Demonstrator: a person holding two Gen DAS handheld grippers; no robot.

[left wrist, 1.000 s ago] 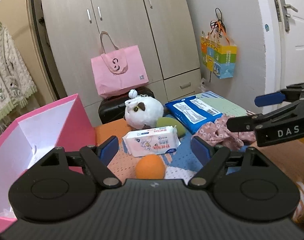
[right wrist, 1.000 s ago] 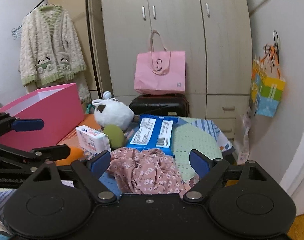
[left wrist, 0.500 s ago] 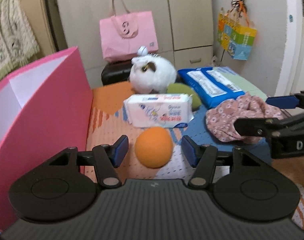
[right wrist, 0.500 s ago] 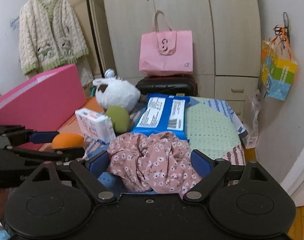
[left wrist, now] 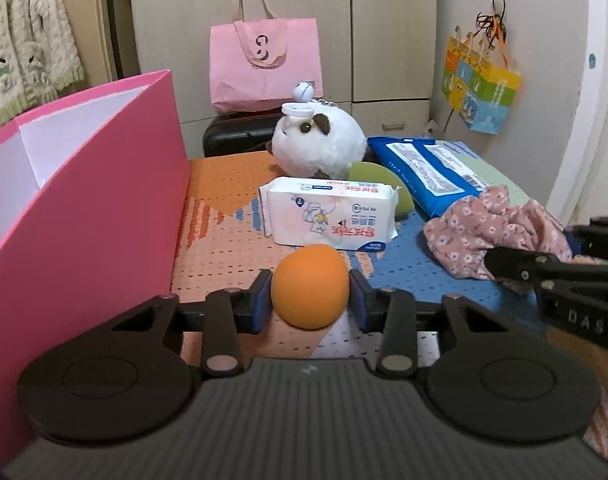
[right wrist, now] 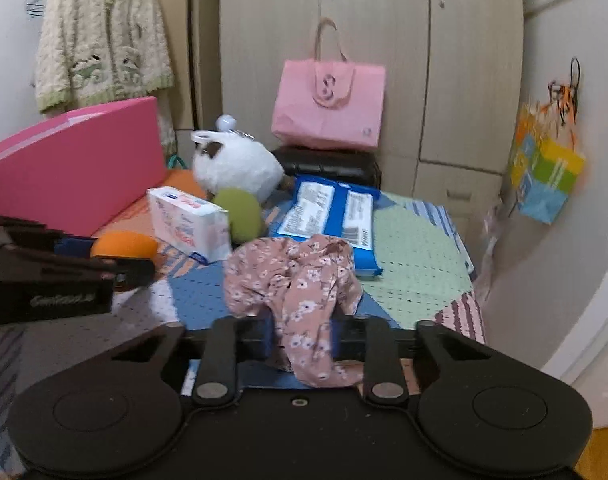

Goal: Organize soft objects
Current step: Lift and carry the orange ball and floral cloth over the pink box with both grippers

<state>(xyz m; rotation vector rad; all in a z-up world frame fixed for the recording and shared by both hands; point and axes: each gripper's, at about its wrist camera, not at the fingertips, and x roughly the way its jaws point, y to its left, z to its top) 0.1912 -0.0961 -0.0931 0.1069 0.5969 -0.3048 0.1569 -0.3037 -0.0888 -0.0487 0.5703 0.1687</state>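
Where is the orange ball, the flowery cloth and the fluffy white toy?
Orange ball (left wrist: 309,286), left wrist view, middle of its front.
Flowery cloth (right wrist: 300,276), right wrist view, its bunched middle.
Fluffy white toy (left wrist: 323,146), left wrist view, its round body.

The orange ball (left wrist: 309,291) looks matt and smooth, like foam, pressed between the blue rubbery pads (left wrist: 260,305) of the left tool (left wrist: 308,306), whose body is matt black plastic. At three o'clock of it, the floral cloth (right wrist: 294,280) is thin, crumpled fabric in the right tool (right wrist: 302,340). The wipes pack (left wrist: 329,216) at twelve o'clock is glossy plastic film. The plush toy (left wrist: 317,145) is fluffy. The pink box (left wrist: 84,184) looks like matt card. The surface (left wrist: 224,248) wears a dimpled woven cover.
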